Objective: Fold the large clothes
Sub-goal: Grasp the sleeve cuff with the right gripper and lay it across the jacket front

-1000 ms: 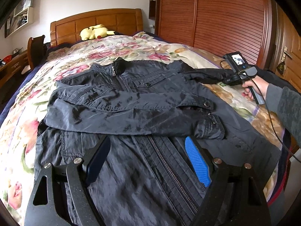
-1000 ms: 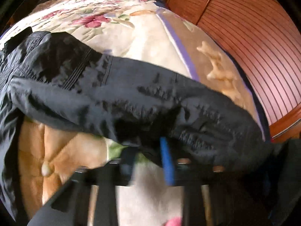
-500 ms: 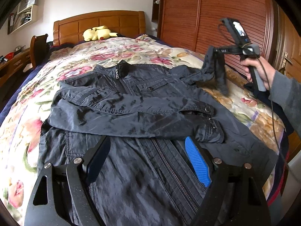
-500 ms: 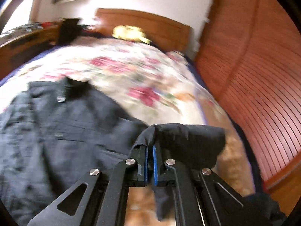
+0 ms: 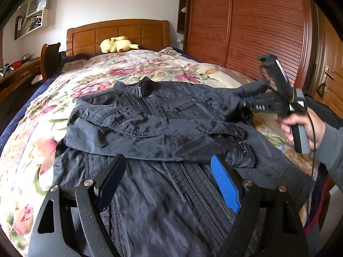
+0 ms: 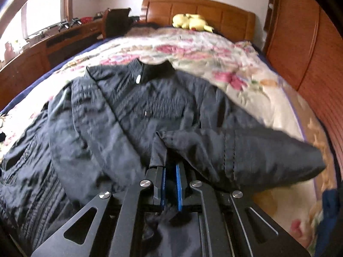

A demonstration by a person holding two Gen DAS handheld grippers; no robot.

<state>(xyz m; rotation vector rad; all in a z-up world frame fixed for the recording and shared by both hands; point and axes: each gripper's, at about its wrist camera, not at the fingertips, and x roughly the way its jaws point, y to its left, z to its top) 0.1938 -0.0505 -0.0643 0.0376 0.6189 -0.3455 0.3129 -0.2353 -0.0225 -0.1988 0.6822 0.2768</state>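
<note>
Right gripper (image 6: 170,171) pinches the cuff of a dark jacket's sleeve (image 6: 246,156), its jaws easing apart slightly. Left gripper (image 5: 169,182) hovers wide open and empty above the jacket (image 5: 154,117), spread across a floral bed (image 5: 34,132).

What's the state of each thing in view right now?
jacket: zipped, flat on the bed, one sleeve folded across the chest
other sleeve: cuff lifted, pinched in the right claw
right claw: jaws opening slightly, cuff between them
left claw: open, holding nothing, above the hem
</note>
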